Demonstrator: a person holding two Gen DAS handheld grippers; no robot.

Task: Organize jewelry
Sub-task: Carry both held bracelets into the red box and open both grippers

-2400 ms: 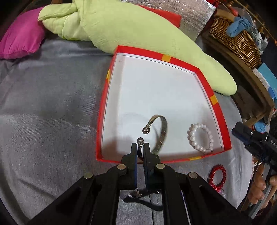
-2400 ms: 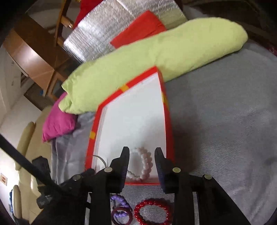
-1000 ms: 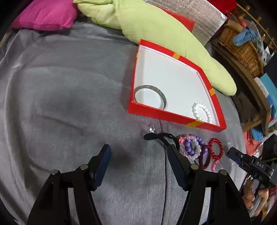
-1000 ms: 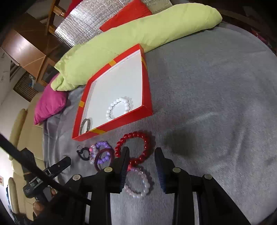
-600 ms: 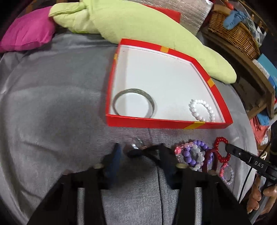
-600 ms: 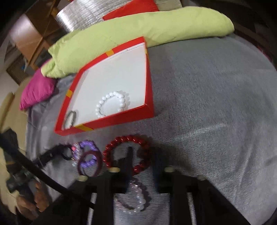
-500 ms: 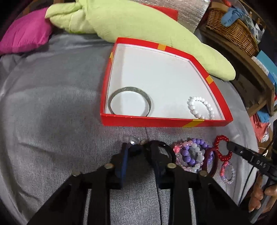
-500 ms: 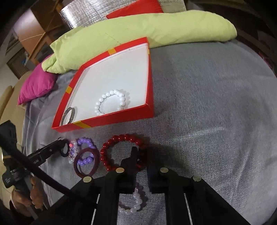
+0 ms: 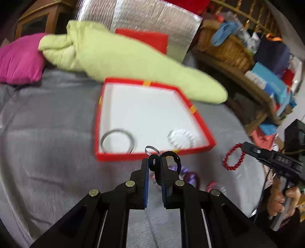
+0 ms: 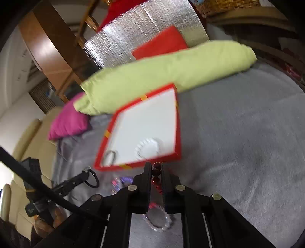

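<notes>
My left gripper (image 9: 154, 160) has its jaws closing on a black cord loop (image 9: 172, 155) that carries a silver ring (image 9: 151, 149). The cord is pinched between the pads and lifted off the grey cover. My right gripper (image 10: 156, 167) is shut on a red bead bracelet (image 10: 156, 171), which dangles from it in the left wrist view (image 9: 231, 160). Just beyond both stands a red box (image 9: 133, 156) with a white floor. It holds a silver bangle (image 9: 117, 141) and a white pearl bracelet (image 9: 181, 138). Purple bead bracelets (image 9: 183, 169) and a clear bead bracelet (image 10: 158, 223) lie on the cover.
A lime-green pillow (image 9: 133, 57) lies behind the box, with a magenta cushion (image 9: 17, 59) to its left. A silver foil panel (image 9: 144, 17) leans at the back. A wicker basket (image 9: 225, 49) and clutter fill a wooden shelf on the right. A grey cover (image 10: 238, 143) spreads to the right of the box.
The left gripper went from wide open above the black cord to pinching it. The right closed on the red bracelet. Both have risen and lifted their pieces off the cover.
</notes>
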